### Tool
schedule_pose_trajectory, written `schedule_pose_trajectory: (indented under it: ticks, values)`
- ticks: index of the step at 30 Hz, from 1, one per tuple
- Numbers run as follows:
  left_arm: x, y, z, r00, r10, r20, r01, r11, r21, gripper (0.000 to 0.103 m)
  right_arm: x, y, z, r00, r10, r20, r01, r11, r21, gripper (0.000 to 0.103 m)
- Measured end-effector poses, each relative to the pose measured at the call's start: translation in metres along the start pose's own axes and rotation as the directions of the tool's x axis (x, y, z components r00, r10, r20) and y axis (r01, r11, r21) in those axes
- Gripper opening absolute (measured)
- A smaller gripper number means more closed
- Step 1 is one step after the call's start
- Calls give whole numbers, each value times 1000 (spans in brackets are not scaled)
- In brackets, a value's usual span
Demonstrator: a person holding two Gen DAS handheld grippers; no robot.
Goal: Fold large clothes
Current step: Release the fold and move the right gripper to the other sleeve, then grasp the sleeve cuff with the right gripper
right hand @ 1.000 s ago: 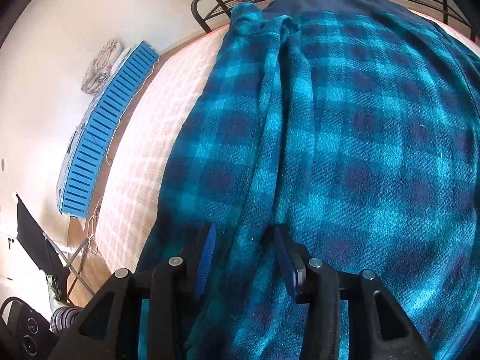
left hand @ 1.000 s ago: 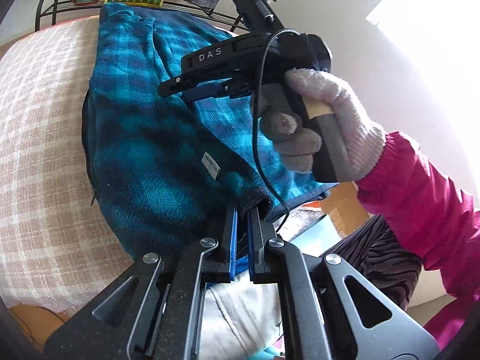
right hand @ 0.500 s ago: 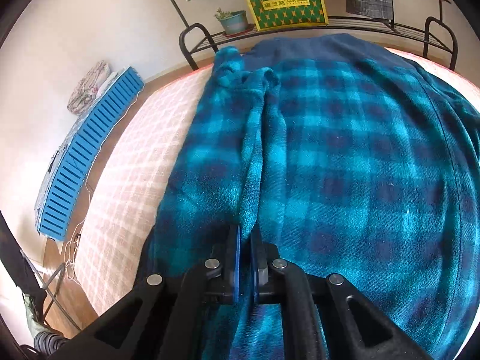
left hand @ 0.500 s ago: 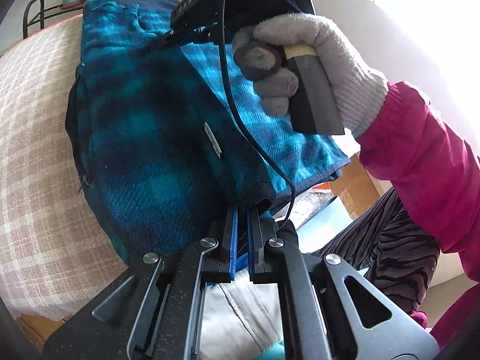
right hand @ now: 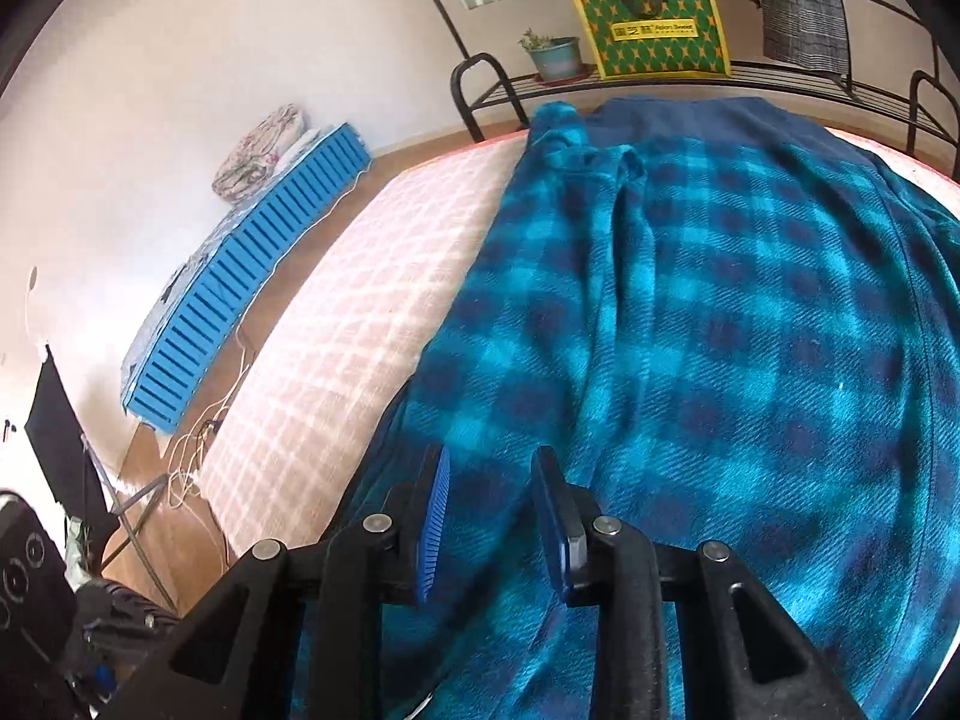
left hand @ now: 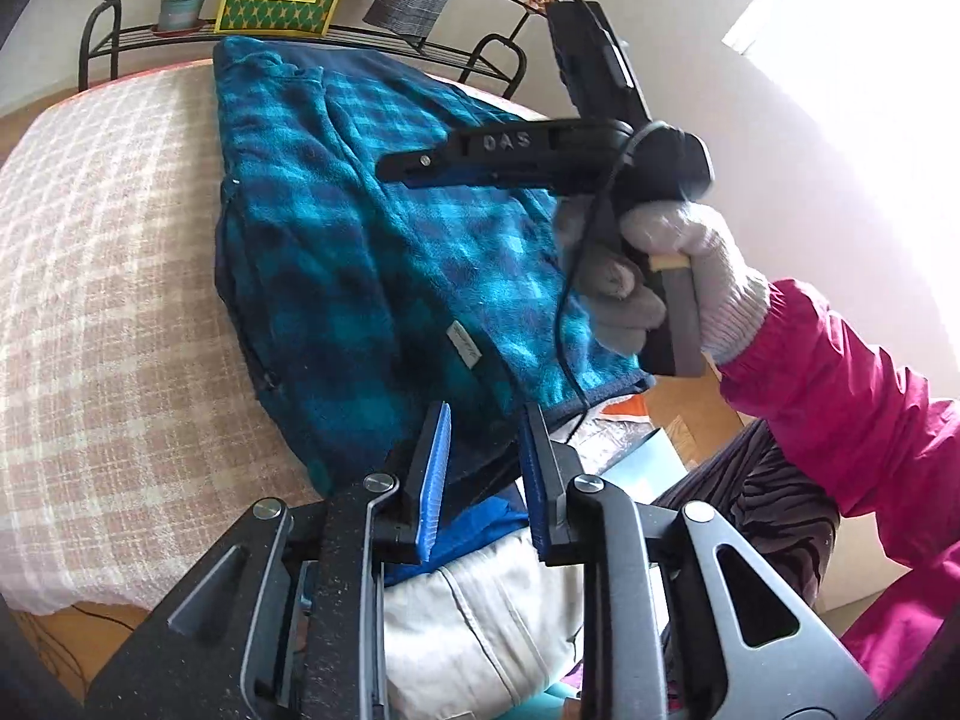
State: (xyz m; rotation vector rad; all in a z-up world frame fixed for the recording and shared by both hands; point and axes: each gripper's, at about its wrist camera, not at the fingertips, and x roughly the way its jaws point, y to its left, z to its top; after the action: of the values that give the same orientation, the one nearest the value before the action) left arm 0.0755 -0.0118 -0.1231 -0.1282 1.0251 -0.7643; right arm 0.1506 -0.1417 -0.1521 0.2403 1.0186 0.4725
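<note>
Fleece robe (left hand: 360,252), fuzzy teal-and-navy plaid, lies folded on a checked woven bedcover (left hand: 108,276). Left gripper (left hand: 485,420) and right gripper (right hand: 491,468) are both opening, jaws spread, pads clear of cloth.

1. The garment (left hand: 360,252) is a large fleece piece in teal and dark navy plaid, with a plain navy band at its far end.
2. It lies spread lengthwise on the pink-and-white checked mattress (left hand: 108,276), reaching from the near edge almost to the far edge.
3. One side is folded inward, leaving a long ridge (right hand: 624,276) running down its length.
4. A small white label (left hand: 465,348) shows on the top layer near the near edge.
5. Its near corner (left hand: 624,384) overhangs the mattress edge slightly.
</note>
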Motion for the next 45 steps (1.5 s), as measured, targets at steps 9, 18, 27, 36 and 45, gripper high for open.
schedule_pose_trajectory:
  ticks: [9, 18, 27, 36, 45]
  values:
    - [62, 44, -13, 975, 163, -152, -169, 985, -31, 22, 8, -5, -83, 995, -49, -87, 40, 993, -110, 28]
    - [36, 10, 6, 989, 149, -4, -149, 989, 10, 22, -81, -42, -86, 983, -131, 130, 137, 990, -31, 60]
    - [60, -37, 58, 997, 79, 8, -79, 994, 72, 35, -192, -142, -104, 902, -356, 245, 310, 927, 210, 61]
    - [93, -50, 85, 999, 40, 16, -41, 998, 53, 35, -292, -285, -161, 783, -583, 218, 372, 719, 587, 63]
    - [115, -33, 80, 1000, 26, -14, -26, 1000, -5, 35, -291, -368, -174, 817, -565, 119, 331, 628, 704, 64]
